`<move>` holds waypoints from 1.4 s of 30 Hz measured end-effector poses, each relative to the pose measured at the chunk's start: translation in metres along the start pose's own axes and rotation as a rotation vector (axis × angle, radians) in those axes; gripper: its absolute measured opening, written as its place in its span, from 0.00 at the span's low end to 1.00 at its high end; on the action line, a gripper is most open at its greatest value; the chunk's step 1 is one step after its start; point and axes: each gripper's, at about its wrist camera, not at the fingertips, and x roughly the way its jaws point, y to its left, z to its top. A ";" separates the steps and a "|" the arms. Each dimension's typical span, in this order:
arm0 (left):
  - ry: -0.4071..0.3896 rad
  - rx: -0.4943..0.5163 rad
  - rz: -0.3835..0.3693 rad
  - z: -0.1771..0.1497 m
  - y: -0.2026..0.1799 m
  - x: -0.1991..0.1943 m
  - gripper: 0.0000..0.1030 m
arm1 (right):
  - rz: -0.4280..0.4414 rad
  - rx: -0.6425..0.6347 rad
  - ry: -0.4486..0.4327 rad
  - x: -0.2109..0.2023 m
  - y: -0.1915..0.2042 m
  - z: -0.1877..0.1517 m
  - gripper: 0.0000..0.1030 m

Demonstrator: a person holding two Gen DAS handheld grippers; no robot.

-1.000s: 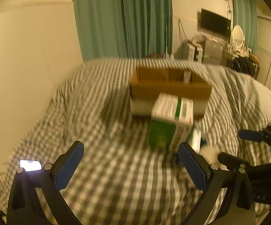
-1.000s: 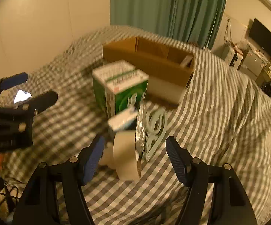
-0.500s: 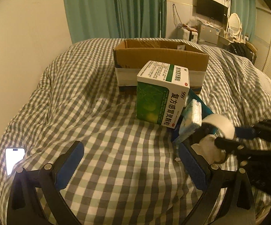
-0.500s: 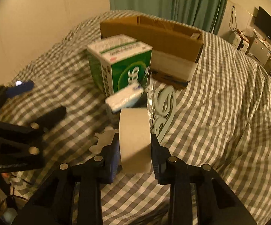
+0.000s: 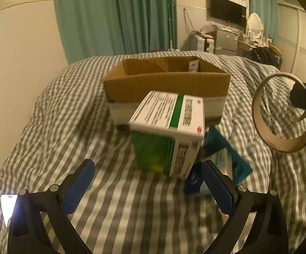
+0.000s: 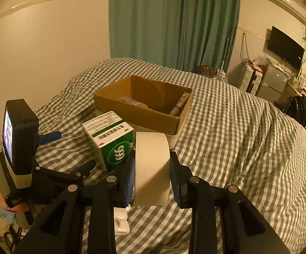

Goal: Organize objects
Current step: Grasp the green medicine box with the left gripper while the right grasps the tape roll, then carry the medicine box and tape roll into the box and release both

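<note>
— What does the right gripper hold?

— It clamps the tape by its flat sides, in the air in front of the box, probably to drop it in. The tape's hole points sideways.

— And the left gripper?

— Spread wide, empty, before the green carton, which stands against the box.

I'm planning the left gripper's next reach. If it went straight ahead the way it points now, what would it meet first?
Most likely the green and white medicine box, which stands on the checked bedspread ahead of the open left gripper, slightly right of centre. The cardboard box sits behind it. Depth is unclear.
</note>
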 end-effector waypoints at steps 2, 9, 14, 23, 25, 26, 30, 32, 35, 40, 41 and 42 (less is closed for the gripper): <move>-0.003 0.005 -0.004 0.006 -0.001 0.007 1.00 | 0.004 0.008 0.009 0.006 -0.004 0.000 0.28; 0.011 0.024 -0.024 0.019 -0.007 0.029 1.00 | 0.014 0.034 0.036 0.025 -0.016 -0.004 0.28; 0.021 0.039 -0.038 0.026 -0.014 0.044 1.00 | 0.009 0.050 0.042 0.030 -0.023 -0.004 0.28; -0.014 0.023 -0.066 0.032 -0.012 0.019 0.81 | 0.001 0.049 0.012 0.013 -0.024 0.000 0.28; -0.028 0.024 -0.054 0.037 -0.011 0.006 0.81 | -0.002 0.041 -0.008 0.005 -0.022 0.004 0.28; -0.041 0.023 -0.048 0.040 -0.010 -0.002 0.81 | -0.003 0.034 -0.019 0.001 -0.021 0.006 0.28; -0.106 0.037 -0.035 0.056 -0.007 -0.036 0.81 | -0.013 0.007 -0.065 -0.012 -0.021 0.024 0.28; -0.145 0.047 -0.021 0.067 -0.003 -0.051 0.81 | -0.010 -0.005 -0.089 -0.017 -0.019 0.035 0.28; -0.187 0.030 -0.019 0.089 0.008 -0.067 0.81 | -0.010 -0.035 -0.147 -0.026 -0.016 0.061 0.28; -0.258 0.000 -0.004 0.131 0.021 -0.071 0.80 | -0.002 -0.058 -0.230 -0.026 -0.012 0.107 0.28; -0.266 -0.004 -0.001 0.138 0.023 -0.068 0.80 | 0.006 -0.054 -0.241 -0.022 -0.013 0.117 0.28; -0.272 -0.013 0.000 0.148 0.025 -0.063 0.80 | 0.014 -0.050 -0.249 -0.018 -0.013 0.126 0.28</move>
